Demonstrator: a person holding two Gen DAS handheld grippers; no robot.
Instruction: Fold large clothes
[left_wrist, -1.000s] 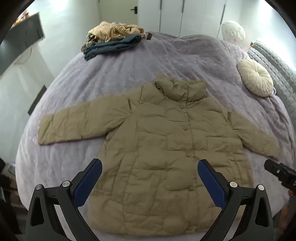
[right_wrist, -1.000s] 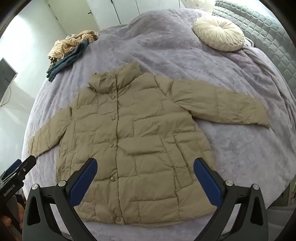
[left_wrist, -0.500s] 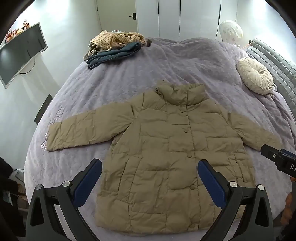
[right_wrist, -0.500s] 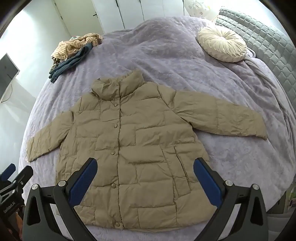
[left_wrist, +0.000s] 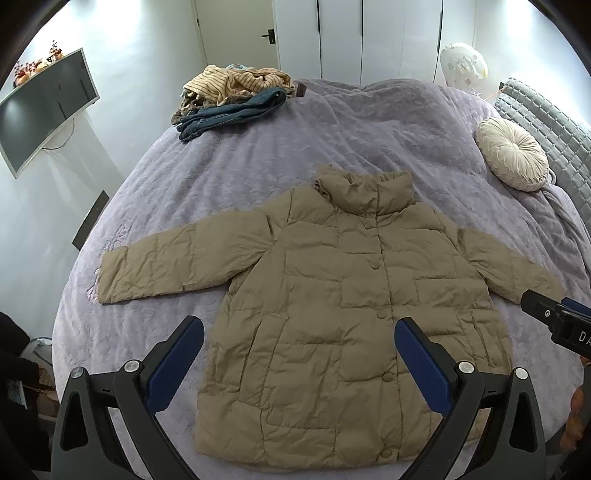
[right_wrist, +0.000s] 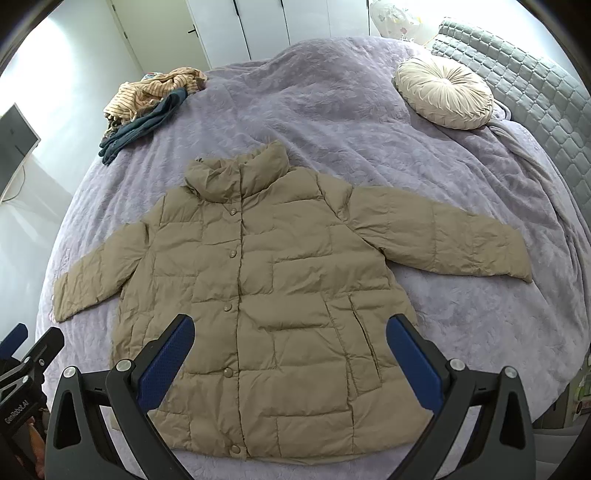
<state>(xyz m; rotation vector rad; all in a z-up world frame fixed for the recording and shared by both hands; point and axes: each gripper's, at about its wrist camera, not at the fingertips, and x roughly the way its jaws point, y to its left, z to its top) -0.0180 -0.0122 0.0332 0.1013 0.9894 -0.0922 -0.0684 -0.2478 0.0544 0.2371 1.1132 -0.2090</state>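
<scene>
Right now a tan puffer jacket (left_wrist: 351, 317) lies flat and buttoned, front up, on the purple blanket of the bed (left_wrist: 258, 162), both sleeves spread out to the sides and the collar pointing away from the hem. Lettering reading "GenRobot.AI" runs along the body of the left gripper (right_wrist: 22, 354) where it pokes into the right wrist view; in the left wrist view the right gripper (left_wrist: 554, 321) shows only "DA" before the frame cuts it off. Embroidered letters on the blanket by the sleeve cuff are too distorted to read. Both pairs of fingers are spread wide and grasp nothing, hanging above the hem. Only the left view shows a wall-mounted screen (left_wrist: 44, 107) in full. A heap of clothes (left_wrist: 232, 96) sits at the far edge, a round cushion (right_wrist: 443, 96) near the headboard, well apart from the jacket, with bare blanket all round it.
</scene>
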